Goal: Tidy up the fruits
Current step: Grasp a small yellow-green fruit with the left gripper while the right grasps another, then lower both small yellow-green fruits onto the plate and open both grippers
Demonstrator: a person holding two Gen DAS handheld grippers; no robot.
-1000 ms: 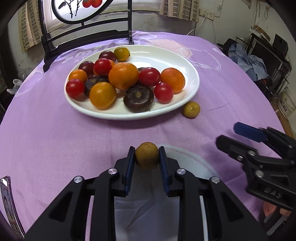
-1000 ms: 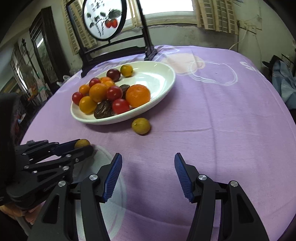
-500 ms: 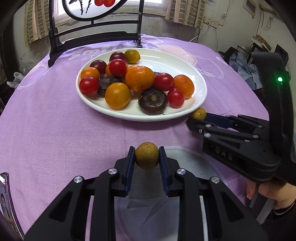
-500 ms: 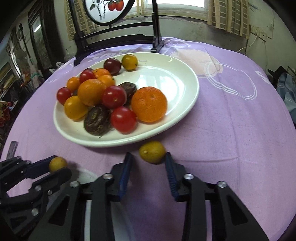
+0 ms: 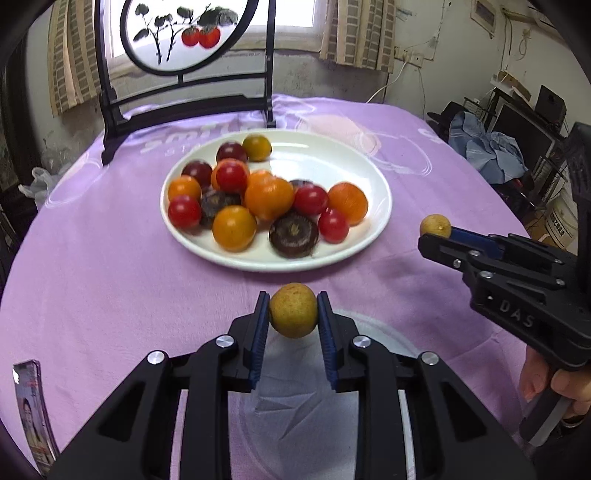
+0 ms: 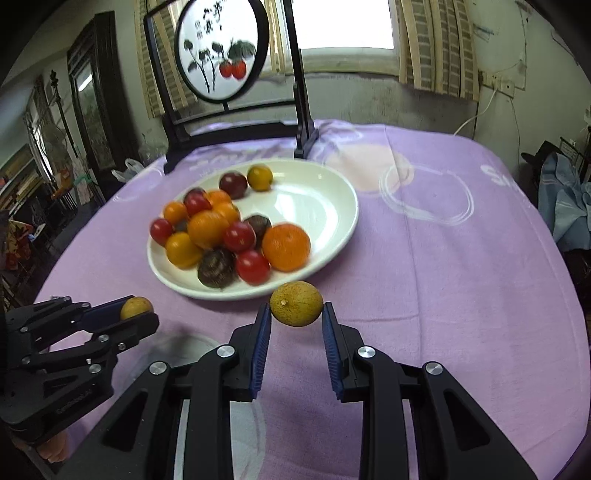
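My left gripper (image 5: 292,312) is shut on a small yellow-brown fruit (image 5: 293,309), held above the purple tablecloth. My right gripper (image 6: 296,308) is shut on a second speckled yellow fruit (image 6: 296,303), lifted off the cloth just in front of the white plate (image 6: 328,206). That plate (image 5: 365,177) holds several tomatoes, oranges and dark fruits piled on its left half. In the left wrist view the right gripper (image 5: 435,230) shows at the right with its fruit (image 5: 435,225). In the right wrist view the left gripper (image 6: 138,312) sits low at the left with its fruit (image 6: 136,307).
A dark wooden stand with a round painted panel (image 5: 177,33) rises behind the plate. A clear round dish with a white napkin (image 5: 295,406) lies under my left gripper. A printed card (image 5: 31,410) lies at the near left. Clutter and clothes (image 5: 491,151) fill the right side of the room.
My right gripper moved in on the loose yellow fruit beside the plate, shut on it and lifted it. My left gripper rose a little with its fruit still held.
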